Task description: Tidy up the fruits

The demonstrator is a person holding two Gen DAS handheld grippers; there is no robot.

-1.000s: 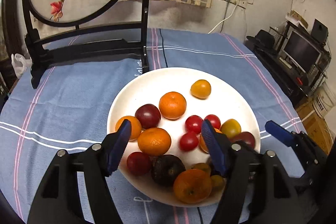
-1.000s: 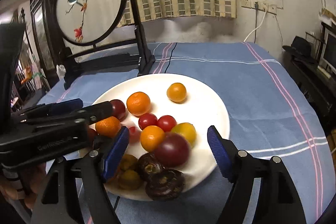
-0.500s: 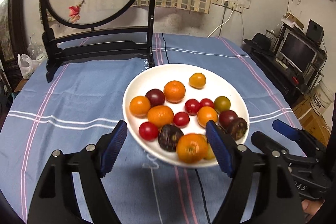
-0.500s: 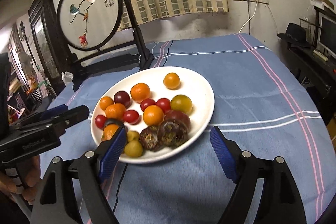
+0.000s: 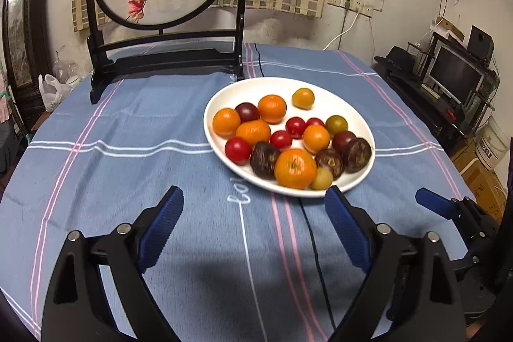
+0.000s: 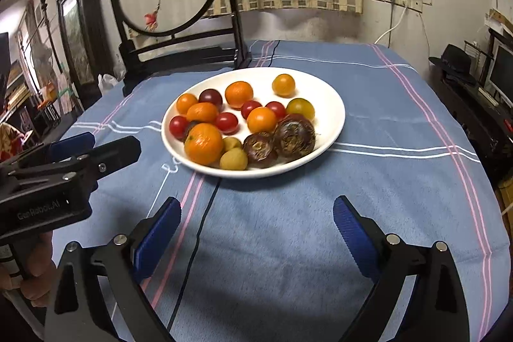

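A white plate point(image 5: 349, 104) point(image 6: 327, 104) on the blue tablecloth holds several fruits: oranges such as the large front one point(image 5: 295, 168) point(image 6: 204, 144), red cherry tomatoes point(image 5: 238, 150) point(image 6: 226, 122), dark purple fruits point(image 5: 356, 154) point(image 6: 294, 137) and small yellow-green ones point(image 6: 234, 163). My left gripper point(image 5: 253, 223) is open and empty above the cloth, short of the plate's near rim. My right gripper point(image 6: 256, 229) is open and empty, also short of the plate. The left gripper's body shows at the left of the right wrist view point(image 6: 64, 162).
A round embroidered screen on a black stand point(image 5: 166, 53) point(image 6: 179, 53) stands at the table's back left. A thin black cable point(image 5: 315, 249) point(image 6: 198, 233) runs from under the plate toward me. A TV and shelves point(image 5: 455, 79) lie off the table's right.
Both grippers have drawn back and up from the plate; a second ago their fingers were over the fruits, now they hang over bare cloth before it. Both stayed open.
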